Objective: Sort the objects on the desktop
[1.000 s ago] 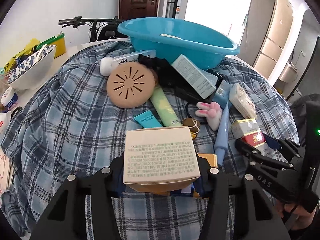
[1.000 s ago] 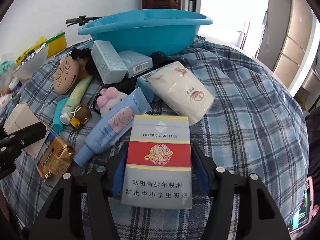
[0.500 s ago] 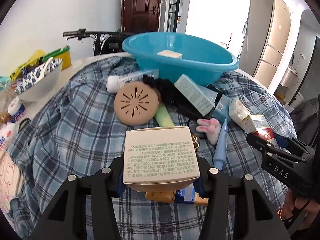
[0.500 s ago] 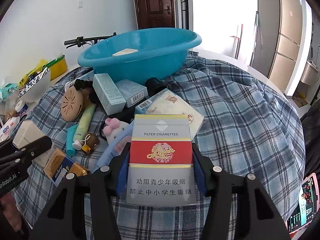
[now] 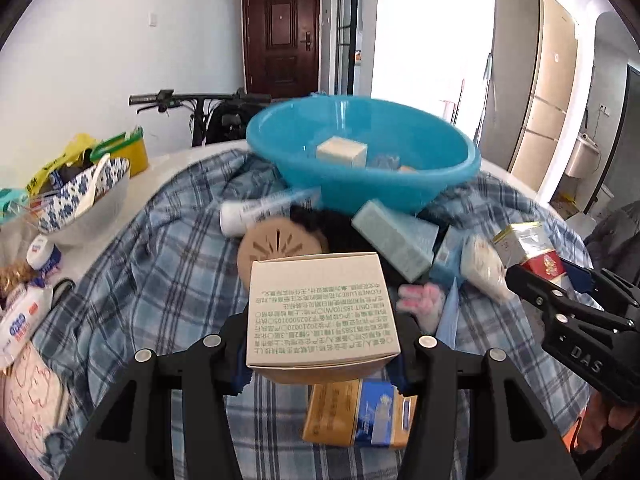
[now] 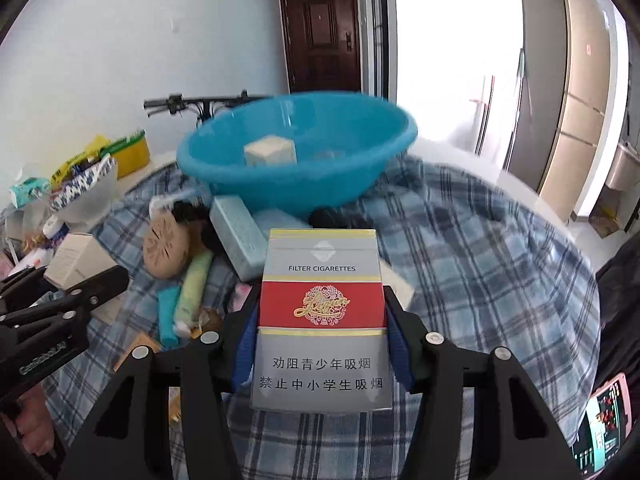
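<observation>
Plaid cloth (image 5: 132,280) | beige box (image 5: 320,312) between left tongs (image 5: 322,356) | cigarette pack (image 6: 322,320) between right tongs (image 6: 322,344)

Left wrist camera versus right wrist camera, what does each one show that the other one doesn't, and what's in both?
Only the left wrist view shows the left gripper shut on the beige box head-on, and the whole gold and blue pack lying below it. Only the right wrist view shows the right gripper shut on the cigarette pack face-on, plus a phone at the lower right. Both show the blue basin with a small box inside, the round tan disc and the plaid cloth.
</observation>
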`<state>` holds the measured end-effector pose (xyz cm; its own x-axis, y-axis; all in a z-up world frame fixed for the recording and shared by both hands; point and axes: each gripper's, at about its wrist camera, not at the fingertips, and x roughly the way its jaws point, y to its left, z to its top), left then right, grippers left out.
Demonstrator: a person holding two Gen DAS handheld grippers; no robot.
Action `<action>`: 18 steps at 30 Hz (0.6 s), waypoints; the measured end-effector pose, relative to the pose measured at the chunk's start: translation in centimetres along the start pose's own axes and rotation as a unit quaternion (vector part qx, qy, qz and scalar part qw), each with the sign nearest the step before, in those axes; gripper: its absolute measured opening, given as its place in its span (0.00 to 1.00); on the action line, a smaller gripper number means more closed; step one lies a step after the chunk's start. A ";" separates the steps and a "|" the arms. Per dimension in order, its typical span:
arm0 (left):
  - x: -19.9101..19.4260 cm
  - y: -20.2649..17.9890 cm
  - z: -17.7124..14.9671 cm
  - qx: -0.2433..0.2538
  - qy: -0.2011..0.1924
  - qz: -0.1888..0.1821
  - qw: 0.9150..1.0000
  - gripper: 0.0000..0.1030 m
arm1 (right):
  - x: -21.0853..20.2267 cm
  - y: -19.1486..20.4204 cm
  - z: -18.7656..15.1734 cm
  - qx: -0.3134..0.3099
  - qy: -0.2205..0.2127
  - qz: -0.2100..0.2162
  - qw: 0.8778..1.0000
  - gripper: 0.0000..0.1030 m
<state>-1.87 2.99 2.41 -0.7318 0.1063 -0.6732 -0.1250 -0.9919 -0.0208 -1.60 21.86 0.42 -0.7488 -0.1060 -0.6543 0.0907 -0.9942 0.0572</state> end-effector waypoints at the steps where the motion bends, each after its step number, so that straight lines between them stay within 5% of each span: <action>1: -0.3 0.0 0.4 0.002 -0.008 0.001 1.000 0.53 | -0.4 0.0 0.4 -0.002 -0.008 0.001 1.000 0.52; 18: -4.9 -1.5 7.8 0.019 -0.134 0.004 0.991 0.53 | -5.5 1.5 7.5 -0.031 -0.131 0.003 0.991 0.52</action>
<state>-3.31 4.46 11.48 -0.8841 0.1177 -0.4522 -0.1399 -0.9900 0.0158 -2.31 20.80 9.75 -0.8920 -0.1215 -0.4355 0.1307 -0.9914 0.0087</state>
